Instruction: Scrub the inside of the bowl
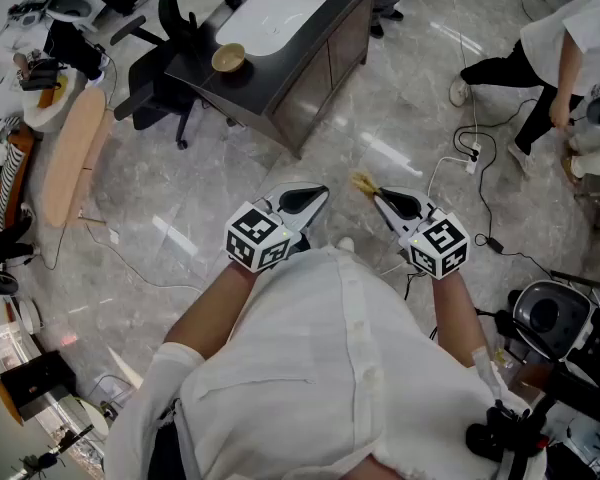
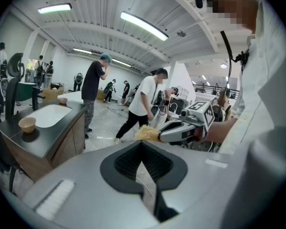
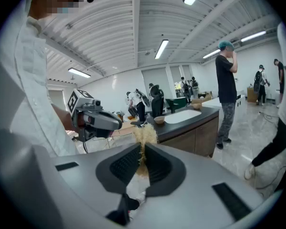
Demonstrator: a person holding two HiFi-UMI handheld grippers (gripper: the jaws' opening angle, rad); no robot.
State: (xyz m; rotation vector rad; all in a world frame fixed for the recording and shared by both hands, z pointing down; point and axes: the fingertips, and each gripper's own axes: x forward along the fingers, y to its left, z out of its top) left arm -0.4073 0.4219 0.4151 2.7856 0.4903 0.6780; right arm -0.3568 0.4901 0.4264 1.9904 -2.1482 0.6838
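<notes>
Bowl [image 1: 228,58] sits on the dark table [image 1: 265,68], upper middle of the head view.
Lower centre, the left hand-held gripper [image 1: 320,195] is closed and empty; the right hand-held gripper [image 1: 378,198] pinches a yellow scrubber [image 1: 363,181].

Two bowls [image 2: 27,124] [image 2: 63,100], one scrubber [image 3: 144,136], two grippers [image 1: 323,192] [image 1: 376,196]
</notes>
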